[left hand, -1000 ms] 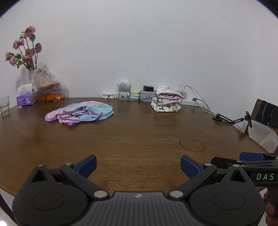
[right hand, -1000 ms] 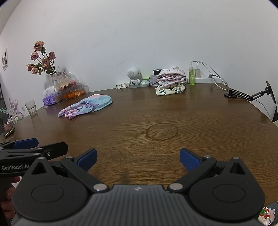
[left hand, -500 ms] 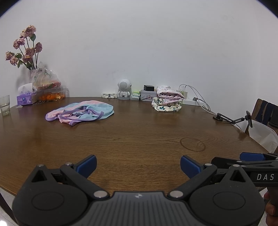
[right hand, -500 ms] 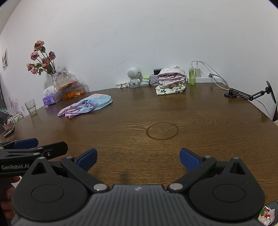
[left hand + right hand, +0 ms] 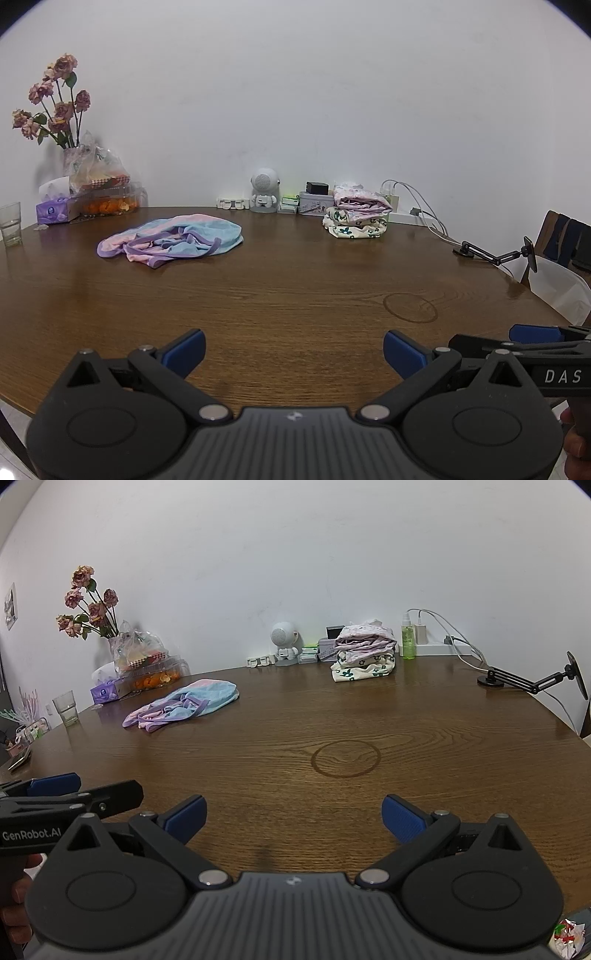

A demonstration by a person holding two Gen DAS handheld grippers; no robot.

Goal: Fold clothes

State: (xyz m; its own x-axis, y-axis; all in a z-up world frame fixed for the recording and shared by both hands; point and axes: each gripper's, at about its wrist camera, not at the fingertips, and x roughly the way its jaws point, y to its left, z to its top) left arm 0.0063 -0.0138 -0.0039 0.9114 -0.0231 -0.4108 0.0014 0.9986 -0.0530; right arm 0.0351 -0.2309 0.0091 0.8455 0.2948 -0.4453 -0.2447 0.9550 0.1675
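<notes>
The left gripper [image 5: 293, 350] hangs over the near edge of the bench [image 5: 295, 295], its blue fingers [image 5: 184, 350] spread wide with nothing between them. The right gripper [image 5: 293, 818] sits just beside it, fingers [image 5: 402, 818] equally wide and empty. Ahead lies a broad bare stretch of wood. A crumpled pink-and-blue garment [image 5: 173, 240] lies unfolded at 11 o'clock, well apart from both grippers. A stack of folded clothes [image 5: 356, 218] rests at 1 o'clock near the far edge against the wall. A glass [image 5: 66, 710] stands at 10 o'clock by the rim.
</notes>
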